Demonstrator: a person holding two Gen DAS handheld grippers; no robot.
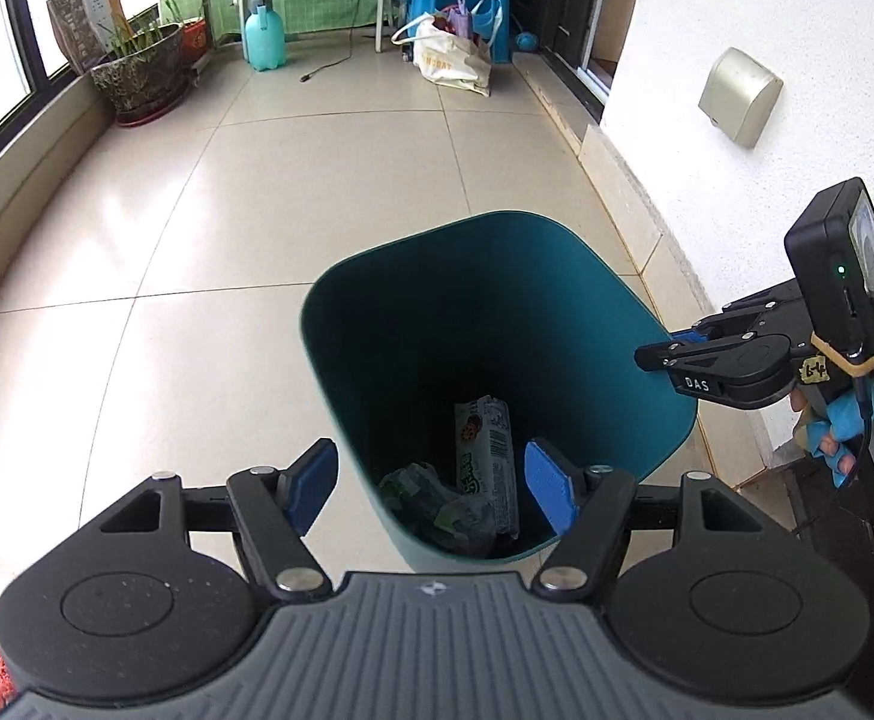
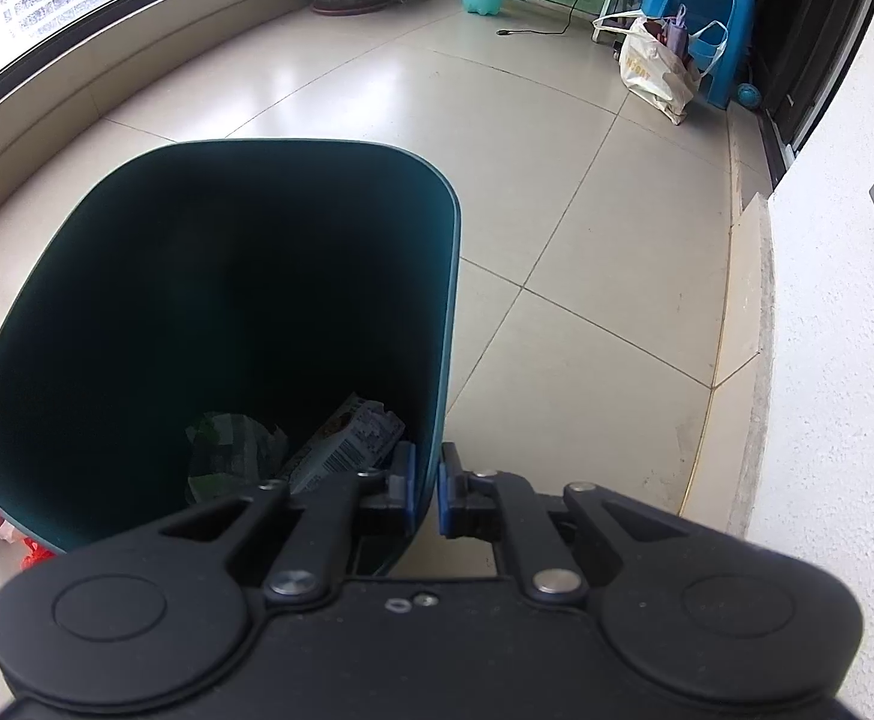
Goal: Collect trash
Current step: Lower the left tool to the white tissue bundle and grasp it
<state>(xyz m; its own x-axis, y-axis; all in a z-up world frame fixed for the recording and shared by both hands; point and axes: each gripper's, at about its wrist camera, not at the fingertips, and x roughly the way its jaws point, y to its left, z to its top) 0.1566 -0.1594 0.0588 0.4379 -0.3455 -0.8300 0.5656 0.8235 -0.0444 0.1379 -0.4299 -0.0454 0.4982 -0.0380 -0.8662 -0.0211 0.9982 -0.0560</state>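
"DAS" on right gripper (image 1: 673, 348)

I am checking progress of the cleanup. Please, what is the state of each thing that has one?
Bin: tilted, held at the rim, two pieces of trash inside.
Snack wrapper: inside the bin, at the bottom.
Green wrapper: crumpled, inside the bin.
Left claw: open, empty, above the bin.
Right claw: shut on the bin's rim.

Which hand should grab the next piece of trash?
Left, probably. The left hand-held gripper is open and empty above the bin, while the right hand-held gripper is shut on the bin's rim, holding it.
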